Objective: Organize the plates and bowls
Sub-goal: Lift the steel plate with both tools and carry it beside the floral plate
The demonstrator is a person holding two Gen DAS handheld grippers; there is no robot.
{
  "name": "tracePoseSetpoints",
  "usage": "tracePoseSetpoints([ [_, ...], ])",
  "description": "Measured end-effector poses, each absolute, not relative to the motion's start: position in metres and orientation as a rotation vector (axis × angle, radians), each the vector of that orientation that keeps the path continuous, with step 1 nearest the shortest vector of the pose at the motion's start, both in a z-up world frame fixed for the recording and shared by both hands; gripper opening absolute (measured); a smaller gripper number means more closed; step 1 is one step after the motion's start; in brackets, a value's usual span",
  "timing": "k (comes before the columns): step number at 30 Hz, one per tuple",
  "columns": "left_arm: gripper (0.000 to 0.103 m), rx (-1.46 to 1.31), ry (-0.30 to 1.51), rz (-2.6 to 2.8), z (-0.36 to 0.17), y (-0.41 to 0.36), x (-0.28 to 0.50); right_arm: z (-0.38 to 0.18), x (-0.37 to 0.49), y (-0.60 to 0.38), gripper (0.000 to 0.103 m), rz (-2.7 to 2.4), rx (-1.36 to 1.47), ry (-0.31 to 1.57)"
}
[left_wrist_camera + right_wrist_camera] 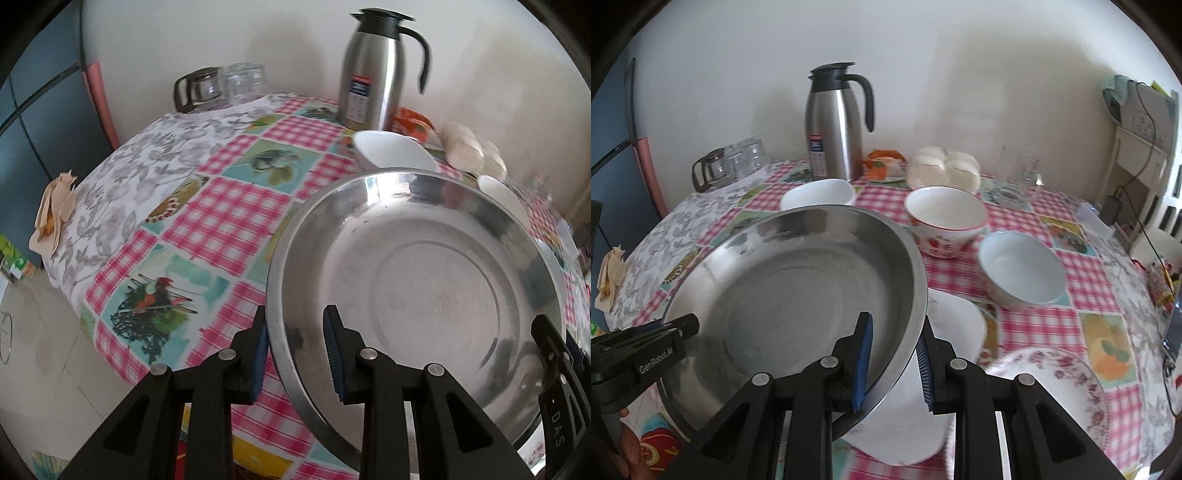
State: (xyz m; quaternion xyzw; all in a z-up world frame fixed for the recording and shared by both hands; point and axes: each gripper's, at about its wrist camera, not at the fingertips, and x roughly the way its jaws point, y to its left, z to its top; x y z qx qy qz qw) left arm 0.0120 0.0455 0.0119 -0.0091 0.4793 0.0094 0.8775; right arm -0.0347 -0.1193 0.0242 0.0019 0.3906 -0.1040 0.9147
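A large steel basin (424,288) (798,291) is held above the table, tilted. My left gripper (299,354) straddles its left rim, one finger outside and one inside, with gaps to the wall. My right gripper (895,369) is closed on its right rim. A white plate (945,332) lies under the basin. A strawberry-pattern bowl (945,225), a white bowl (1021,269), another white bowl (818,195) (395,149) and a floral plate (1060,384) sit on the table.
A steel thermos jug (836,125) (373,70), a glass pot and glasses (731,164), wrapped buns (943,168) and a glass mug (1019,173) stand at the table's back by the wall. Crumpled paper (55,210) lies at the left edge.
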Motion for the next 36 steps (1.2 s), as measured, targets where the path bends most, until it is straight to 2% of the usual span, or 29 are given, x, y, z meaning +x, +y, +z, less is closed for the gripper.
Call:
tracePoseSetpoints([
  [14, 0.031, 0.099, 1.045, -0.073, 0.001, -0.01, -0.002, 0.015, -0.058, -0.165, 0.029, -0.306, -0.001, 0.845],
  [36, 0.033, 0.171, 1.113, -0.157, -0.013, -0.027, 0.001, -0.005, -0.051, -0.19, 0.029, -0.414, 0.083, 0.961],
])
